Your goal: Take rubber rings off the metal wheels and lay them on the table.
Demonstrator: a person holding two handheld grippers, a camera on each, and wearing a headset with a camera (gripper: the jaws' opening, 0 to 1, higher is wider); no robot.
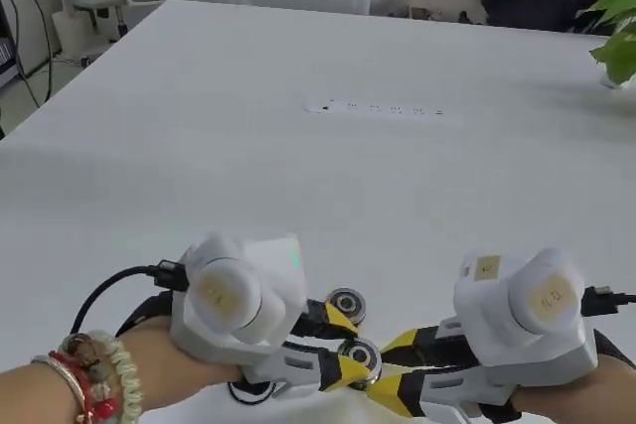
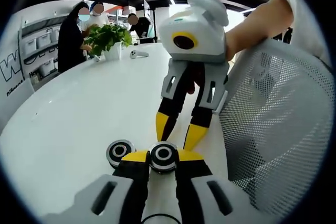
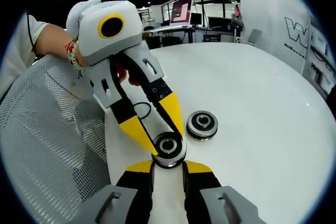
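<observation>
Nearest the person, a thin black rubber ring (image 1: 235, 391) lies flat on the white table (image 1: 298, 176), partly under the left gripper (image 2: 164, 157). That gripper's yellow-tipped jaws are clamped on either side of a small round metal wheel (image 1: 358, 354) ringed in black. The right gripper (image 3: 169, 167) faces it with jaws spread, tips at the wheel's edge; whether they touch is unclear. A second wheel (image 1: 346, 305) of the same kind rests on the table just beyond. Farther off are a white power strip (image 1: 383, 108) and a green leafy plant (image 1: 614, 32).

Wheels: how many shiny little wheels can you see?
2. The held wheel is pinched in the left claw, the right claw at its edge. The loose wheel lies on the table right beside it. Others may hide under the claws.
</observation>
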